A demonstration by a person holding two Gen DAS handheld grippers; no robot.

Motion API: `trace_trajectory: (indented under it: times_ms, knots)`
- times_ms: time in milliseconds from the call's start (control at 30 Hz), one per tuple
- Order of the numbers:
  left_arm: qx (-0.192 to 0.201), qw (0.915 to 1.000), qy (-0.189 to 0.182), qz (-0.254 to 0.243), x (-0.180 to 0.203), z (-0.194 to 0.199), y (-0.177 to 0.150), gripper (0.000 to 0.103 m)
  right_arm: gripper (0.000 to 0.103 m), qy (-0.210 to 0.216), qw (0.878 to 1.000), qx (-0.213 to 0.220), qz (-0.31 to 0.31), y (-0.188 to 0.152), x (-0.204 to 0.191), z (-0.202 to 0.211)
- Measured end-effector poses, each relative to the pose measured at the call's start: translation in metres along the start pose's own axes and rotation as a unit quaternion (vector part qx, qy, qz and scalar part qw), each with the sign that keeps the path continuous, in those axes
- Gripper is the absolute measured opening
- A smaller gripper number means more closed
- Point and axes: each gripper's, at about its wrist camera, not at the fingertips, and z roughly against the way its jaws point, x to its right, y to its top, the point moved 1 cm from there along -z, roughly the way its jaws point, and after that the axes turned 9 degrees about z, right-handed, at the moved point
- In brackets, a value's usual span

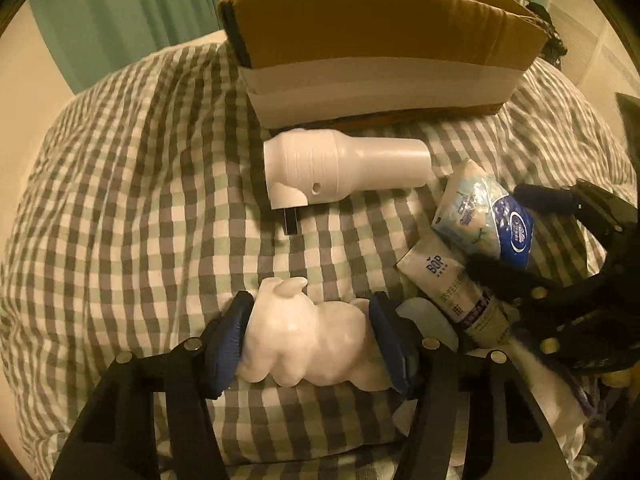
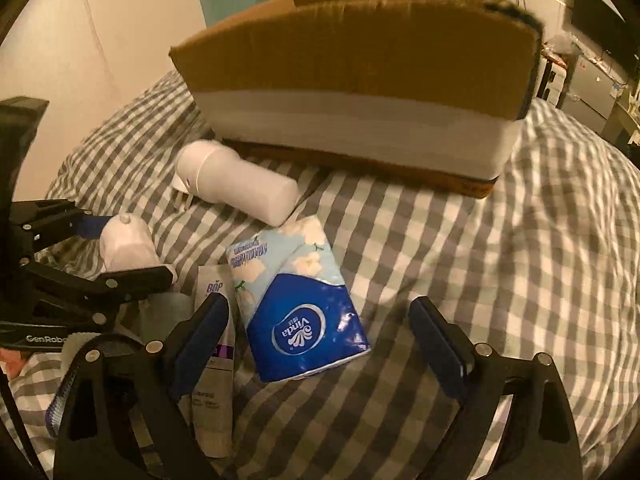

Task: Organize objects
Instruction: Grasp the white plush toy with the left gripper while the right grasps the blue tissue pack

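My left gripper (image 1: 308,344) is shut on a white lumpy soft toy (image 1: 312,344) that rests low on the checked bed cover; both show at the left of the right wrist view, gripper (image 2: 116,252) and toy (image 2: 126,246). My right gripper (image 2: 320,344) is open around a blue Vinda tissue pack (image 2: 298,304), pads apart from it; the gripper appears at the right of the left wrist view (image 1: 552,232). A white plug-in device (image 1: 344,168) lies in front of the cardboard box (image 1: 380,28). A white BOP tube (image 1: 448,292) lies beside the tissue pack (image 1: 484,220).
The open cardboard box (image 2: 360,52) with a white lower band stands at the far side of the bed. The grey checked cover (image 2: 520,260) spreads to the right. Teal curtain (image 1: 112,12) and a wall stand behind. Furniture (image 2: 592,72) stands at far right.
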Motion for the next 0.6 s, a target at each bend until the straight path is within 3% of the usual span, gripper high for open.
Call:
trace_trajectory:
  times_ms: [100,167,600]
  knots:
    - [0.006,1.0000,-0.001,-0.001,0.002,0.002,0.001,0.061,0.085,0.012,1.000,-0.001,0.001,-0.002,-0.001,-0.002]
    - [0.012,0.9999,0.001,0.001,0.002,0.004,0.004,0.061,0.060,0.020,1.000,-0.001,-0.010,-0.004,0.003,-0.001]
    - [0.071,0.9972,0.001,0.023,-0.007,0.041,-0.002,0.061,0.058,0.021,0.998,0.031,-0.046,-0.017,0.014,0.032]
